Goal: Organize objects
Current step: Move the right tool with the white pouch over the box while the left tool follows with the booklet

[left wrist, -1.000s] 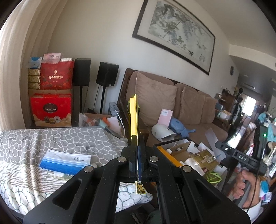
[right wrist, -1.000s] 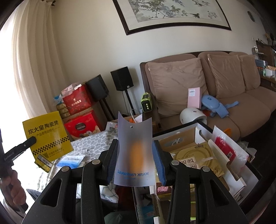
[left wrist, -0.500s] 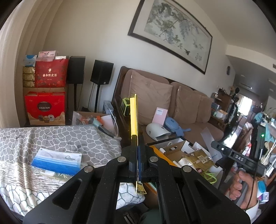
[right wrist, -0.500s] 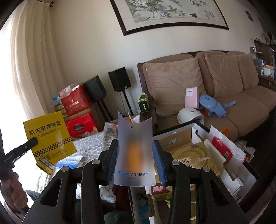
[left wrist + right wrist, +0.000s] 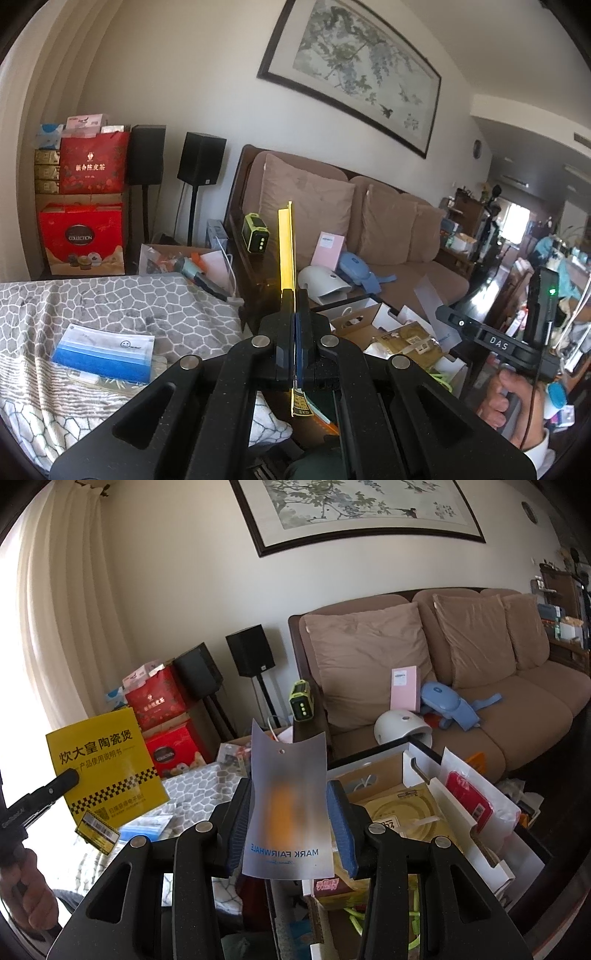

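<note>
The yellow booklet (image 5: 105, 771) is held upright in the air, clamped flat between the fully closed fingers of the left gripper (image 5: 295, 325); in the left wrist view only its thin edge is seen, rising above the fingertips, with a small barcode tag (image 5: 96, 832) hanging from its lower corner. The frosted plastic sleeve (image 5: 288, 805), printed MARK FAIRWHALE and showing an orange shape inside, is gripped by its two side edges between the blue pads (image 5: 341, 823) of the right gripper (image 5: 290, 823), set at a moderate width; the sleeve is bowed slightly, and its top and bottom project beyond the fingers.

Both items are judged to be in transit, neither yet set down. Below and to the right lies an open cardboard box (image 5: 417, 775) crowded with packets. To the left a bed with a patterned grey cover (image 5: 110, 306) carries a blue-and-white packet (image 5: 103, 350).

For a sound placement, each flat item is best lowered edge-first into a free slot or laid flat on a bare patch, one hand at a time. Pressure on the sleeve should be kept light, since further squeezing would be expected to buckle it. Release is advised only once the item is supported.
</note>
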Tool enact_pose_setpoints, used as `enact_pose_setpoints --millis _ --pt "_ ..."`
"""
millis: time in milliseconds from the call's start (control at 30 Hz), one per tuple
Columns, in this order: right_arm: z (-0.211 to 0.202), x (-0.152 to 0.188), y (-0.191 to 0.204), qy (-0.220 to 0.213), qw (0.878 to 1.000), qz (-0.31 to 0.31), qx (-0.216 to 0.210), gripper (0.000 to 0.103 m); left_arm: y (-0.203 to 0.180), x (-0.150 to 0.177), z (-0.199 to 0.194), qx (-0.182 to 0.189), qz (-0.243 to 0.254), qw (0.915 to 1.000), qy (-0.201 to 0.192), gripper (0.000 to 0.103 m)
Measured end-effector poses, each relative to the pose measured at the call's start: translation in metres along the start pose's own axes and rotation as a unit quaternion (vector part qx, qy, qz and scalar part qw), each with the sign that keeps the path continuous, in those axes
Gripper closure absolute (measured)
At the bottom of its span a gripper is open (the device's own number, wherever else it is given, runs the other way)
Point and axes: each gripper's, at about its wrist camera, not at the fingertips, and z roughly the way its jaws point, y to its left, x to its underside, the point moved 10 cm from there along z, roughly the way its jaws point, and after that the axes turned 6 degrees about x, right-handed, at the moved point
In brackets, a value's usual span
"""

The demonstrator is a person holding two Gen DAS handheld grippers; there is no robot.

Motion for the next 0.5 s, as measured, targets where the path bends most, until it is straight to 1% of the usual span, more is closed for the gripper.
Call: enact_pose_setpoints --millis 267,500 --pt "0.000 -0.002 -0.008 -0.001 1.000 0.002 0.011 0.061 -0.006 -0.003 0.005 0.009 -0.005 0.9999 -0.002 0.103" --pt "0.000 -0.002 -0.014 -0.001 1.000 0.005 0.015 0.060 -0.021 -0.003 0.012 0.020 0.004 0.9998 0.001 0.103"
